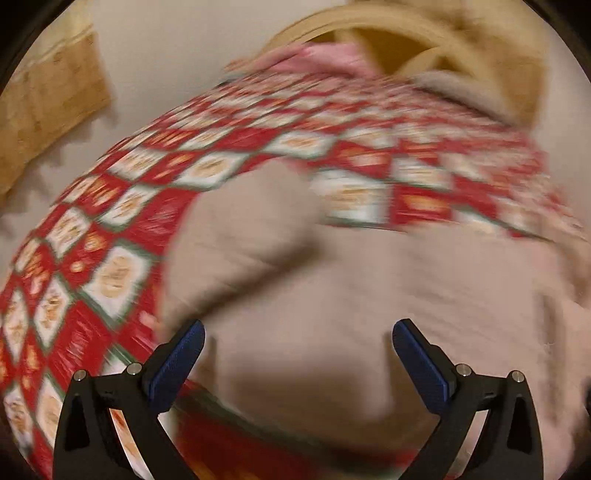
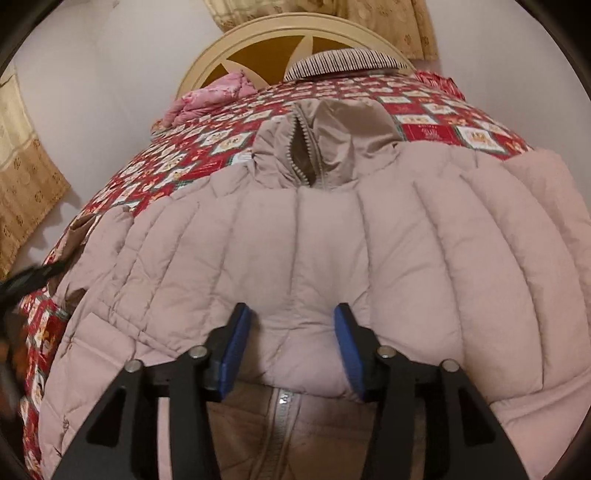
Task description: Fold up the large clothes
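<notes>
**Pinching the hem while the other side swings free**

Gripping the near hem of the puffer jacket (image 2: 332,258), your right gripper (image 2: 291,332) has its fingers (image 2: 234,354) closed part-way around a bulge of the quilted fabric, right where the folded-over edge sits above the zipper (image 2: 282,417). The padding fills the gap between the two blue pads and puckers there, so I judge it a real grasp rather than a hover. Holding at the centre line makes sense: it pins the bulky layer so it cannot spring back while the sides get dealt with.

Your left gripper (image 1: 297,354) is released, its fingers (image 1: 177,365) spread wide with nothing between them. It hangs over the jacket's left portion near the bed's left edge, and the whole left wrist view is smeared, so you are probably in mid-swing. What looks like a sleeve or side panel (image 1: 236,229) lies bent across the bedspread (image 1: 110,266) there; that is likely what the open fingers are for, though the blur stops me from saying how it is folded.

The jacket lies spread across the near half of the bed, with its collar (image 2: 321,147) pointing toward the headboard (image 2: 288,33) and open at the zip. Laid flat and centred like this, both sides can fold inward evenly.

Farther off, a pink bundle (image 2: 210,99) sits at the far left corner of the bed and a striped pillow (image 2: 343,62) leans at the headboard, both well clear of the jacket.
</notes>
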Action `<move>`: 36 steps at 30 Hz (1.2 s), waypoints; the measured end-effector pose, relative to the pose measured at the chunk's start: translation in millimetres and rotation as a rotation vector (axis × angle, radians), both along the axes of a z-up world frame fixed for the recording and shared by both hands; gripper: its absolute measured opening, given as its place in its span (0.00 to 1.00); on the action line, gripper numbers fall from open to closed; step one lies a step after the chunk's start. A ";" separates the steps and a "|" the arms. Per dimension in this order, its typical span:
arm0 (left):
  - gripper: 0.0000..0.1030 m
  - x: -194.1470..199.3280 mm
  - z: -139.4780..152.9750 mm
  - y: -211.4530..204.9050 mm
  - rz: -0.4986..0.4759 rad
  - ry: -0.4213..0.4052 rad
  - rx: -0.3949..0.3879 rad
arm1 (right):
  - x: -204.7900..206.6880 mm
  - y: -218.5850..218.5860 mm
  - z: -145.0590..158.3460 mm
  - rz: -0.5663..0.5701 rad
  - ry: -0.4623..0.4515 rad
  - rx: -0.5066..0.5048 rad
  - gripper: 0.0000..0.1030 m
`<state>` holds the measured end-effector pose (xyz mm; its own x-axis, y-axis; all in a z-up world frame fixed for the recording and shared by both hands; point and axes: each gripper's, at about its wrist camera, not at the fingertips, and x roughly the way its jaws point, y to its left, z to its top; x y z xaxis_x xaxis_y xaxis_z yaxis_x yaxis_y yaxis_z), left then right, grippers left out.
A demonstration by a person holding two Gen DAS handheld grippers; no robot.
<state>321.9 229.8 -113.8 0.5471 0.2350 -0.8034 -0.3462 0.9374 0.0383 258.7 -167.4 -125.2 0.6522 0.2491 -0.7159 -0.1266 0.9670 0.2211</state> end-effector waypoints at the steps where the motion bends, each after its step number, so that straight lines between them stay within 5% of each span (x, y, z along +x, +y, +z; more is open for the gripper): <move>1: 0.99 4.8 -5.9 26.8 0.088 0.017 0.014 | -0.9 0.9 -0.3 0.003 -0.003 -0.002 0.55; 4: 0.99 -8.5 -13.1 88.7 0.247 -0.002 -0.085 | -3.0 -1.7 -0.6 0.004 -0.003 0.006 0.56; 8: 0.99 -44.1 -10.7 154.8 0.465 -0.029 -0.030 | -1.9 -5.0 -2.3 0.009 -0.001 0.024 0.59; 13: 0.99 -68.1 -8.7 191.5 0.450 -0.099 -0.134 | -0.4 -1.3 -3.0 0.012 -0.003 0.015 0.61; 16: 0.99 -67.4 -9.6 197.0 0.376 -0.164 -0.264 | 0.4 -0.4 -3.5 0.011 -0.003 0.010 0.61; 20: 0.99 -82.2 2.0 192.1 0.426 -0.259 -0.327 | -3.1 -3.0 2.9 -0.005 -0.012 0.027 0.61; 21: 0.99 -86.6 10.3 183.9 0.410 -0.291 -0.318 | -6.7 -5.2 8.9 -0.002 -0.022 0.054 0.60; 23: 0.99 -82.0 23.1 167.2 0.353 -0.280 -0.271 | -15.2 -11.8 27.2 0.011 -0.066 0.095 0.41; 25: 0.99 -74.3 39.7 133.3 0.251 -0.262 -0.188 | -22.6 -24.3 53.4 0.003 -0.127 0.074 0.32; 30: 0.99 -50.9 66.8 6.2 -0.109 -0.259 -0.093 | -11.8 -96.2 88.0 -0.137 -0.167 -0.090 0.32; 33: 0.99 -40.5 65.9 -62.8 -0.267 -0.228 -0.109 | 15.0 -168.2 85.2 -0.290 -0.088 -0.132 0.26; 34: 0.99 -35.3 62.7 -89.0 -0.321 -0.213 -0.136 | 21.6 -185.5 83.2 -0.323 -0.066 -0.103 0.16; 36: 0.99 -26.4 52.3 -126.0 -0.385 -0.181 -0.179 | 34.4 -214.7 77.9 -0.370 -0.034 0.008 0.15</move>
